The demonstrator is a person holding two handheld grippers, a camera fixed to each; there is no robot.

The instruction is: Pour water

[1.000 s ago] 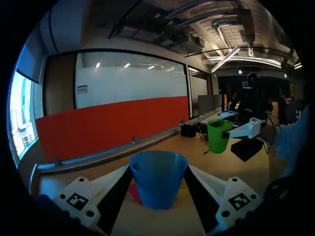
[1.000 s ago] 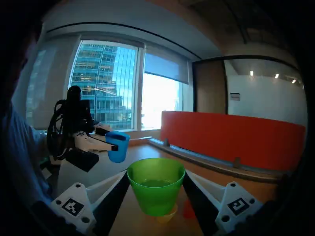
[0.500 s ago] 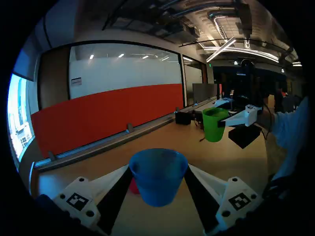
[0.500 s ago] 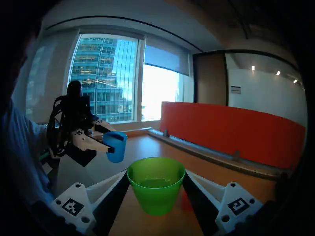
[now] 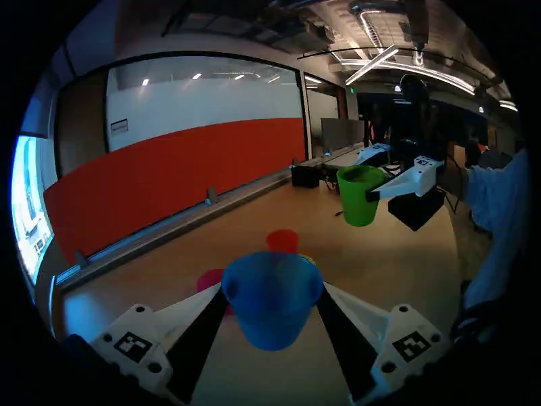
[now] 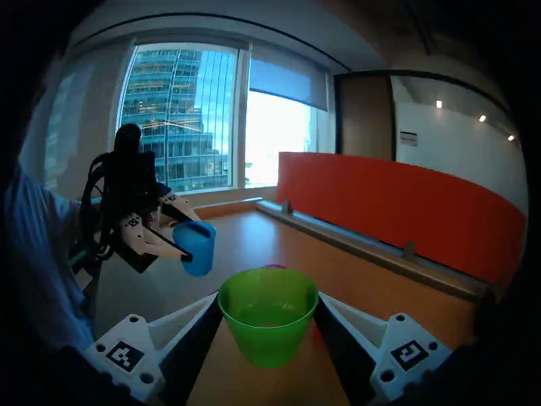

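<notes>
My left gripper (image 5: 272,308) is shut on a blue cup (image 5: 272,304), held upright above the wooden table (image 5: 385,264). In the right gripper view that same blue cup (image 6: 195,247) hangs at the left in the left gripper (image 6: 184,247). My right gripper (image 6: 268,325) is shut on a green cup (image 6: 268,323), upright, with some water in its bottom. In the left gripper view the green cup (image 5: 356,194) floats at upper right, pinched by the right gripper (image 5: 370,194). The two cups are apart, both lifted off the table.
A red cup (image 5: 282,239), a pink cup (image 5: 211,279) and a bit of a yellow one stand on the table below the blue cup. An orange partition (image 5: 169,176) with a rail runs along the table's far edge. A person's blue sleeve (image 5: 497,203) is at the right.
Both grippers have risen with their cups, and both views tilt down more. The red and pink cups on the table have come into sight under the blue cup.
</notes>
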